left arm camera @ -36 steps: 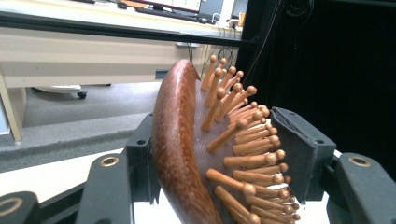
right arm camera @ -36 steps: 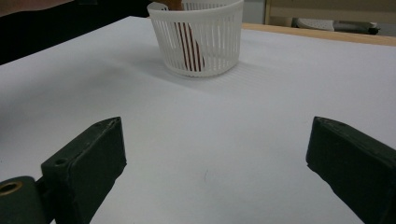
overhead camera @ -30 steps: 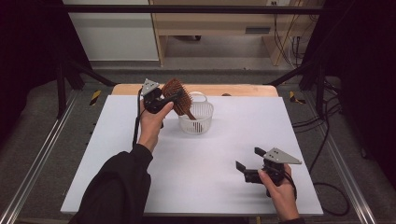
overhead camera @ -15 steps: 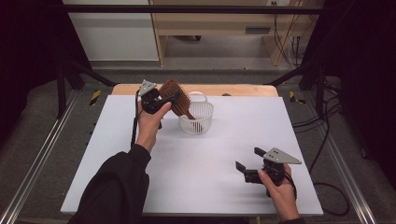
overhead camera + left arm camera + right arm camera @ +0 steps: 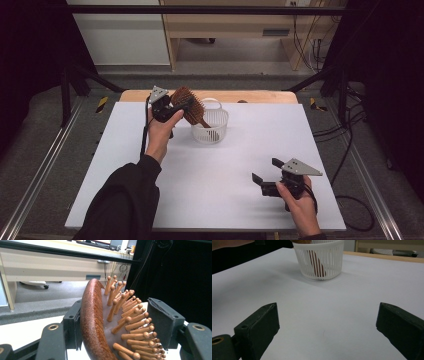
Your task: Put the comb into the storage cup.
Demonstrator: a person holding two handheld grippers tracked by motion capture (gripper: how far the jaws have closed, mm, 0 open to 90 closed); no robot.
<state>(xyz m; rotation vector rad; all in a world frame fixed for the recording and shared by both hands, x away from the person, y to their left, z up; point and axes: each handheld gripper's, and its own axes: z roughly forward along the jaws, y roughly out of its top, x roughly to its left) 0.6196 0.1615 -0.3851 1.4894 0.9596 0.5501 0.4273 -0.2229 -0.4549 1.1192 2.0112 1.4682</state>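
A wooden hairbrush [image 5: 194, 111] with peg bristles stands tilted, its handle [image 5: 318, 262] down inside a white slatted basket [image 5: 212, 131] at the table's back middle. My left gripper [image 5: 181, 104] holds the brush head above the basket's left rim. In the left gripper view the brush [image 5: 92, 322] lies between the jaws of the left gripper [image 5: 115, 307]: its back is against one pad and its bristle tips reach the other. These jaws have just been opening. My right gripper [image 5: 267, 170] rests open near the front right with nothing in it, and its view faces the basket [image 5: 329, 262].
The white tabletop [image 5: 225, 200] has a wooden strip [image 5: 260, 96] along its far edge. Metal rails run down both sides of the table. A desk and cables stand beyond the far edge.
The brush head has turned slightly in the left gripper, showing more of its rounded back. Both hands have stayed where they were.
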